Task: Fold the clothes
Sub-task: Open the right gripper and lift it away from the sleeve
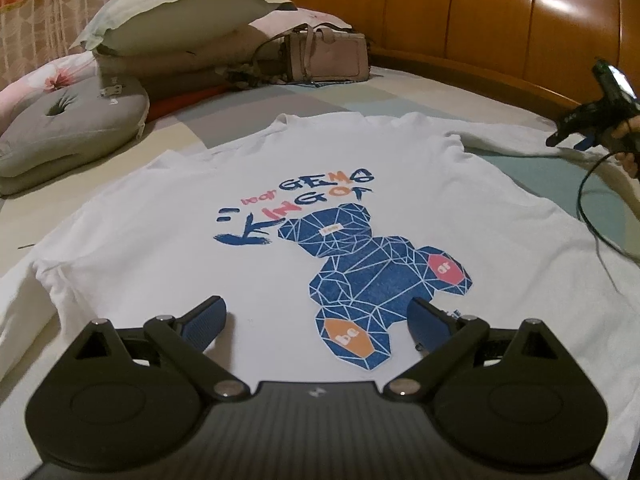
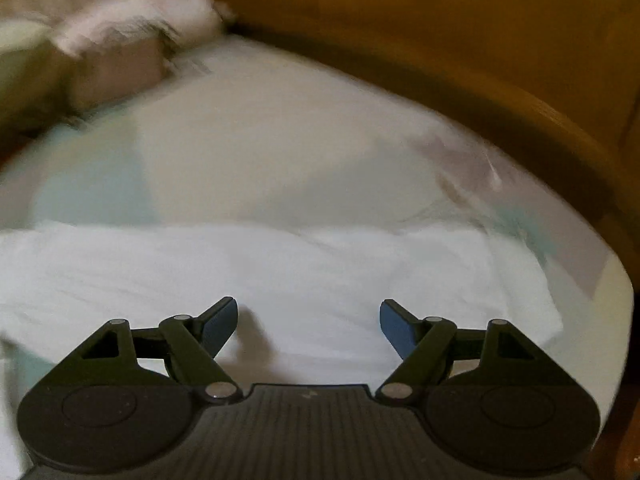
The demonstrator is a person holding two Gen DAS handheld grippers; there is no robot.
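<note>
Nearest in the left wrist view, the left gripper (image 1: 318, 320) is held low over the near hem of a white T-shirt (image 1: 168, 240), its blue-padded fingers (image 1: 208, 322) spread wide and nothing caught between them. The T-shirt is laid flat on the bed (image 1: 248, 110), print side up, collar at the far end and hem at the near end. A blue bear print (image 1: 372, 276) made of triangles is seen across the middle and right of the shirt, with an orange patch near the right finger and a pink patch further right. Painted lettering (image 1: 304, 196) in blue and pink is set just beyond the bear.

In the right wrist view, which is blurred, the right gripper (image 2: 308, 328) is likewise released, its fingers (image 2: 218, 328) well apart above white cloth (image 2: 280, 264) of the same T-shirt, with nothing gripped. In the left wrist view that gripper (image 1: 588, 120) is seen at the far right edge, held by a hand (image 1: 626, 140) just above the right sleeve (image 1: 500, 140), and a dark cable (image 1: 592, 196) is trailed from it across the shirt's right side.

Further off, on the left, a grey cushion (image 1: 68, 128) is rested on the bed. Behind it a pile of pillows (image 1: 176, 12) is stacked, and a beige handbag (image 1: 324, 56) is set beside them. At the far end and along the right, a glossy wooden headboard (image 1: 500, 12) is seen.
</note>
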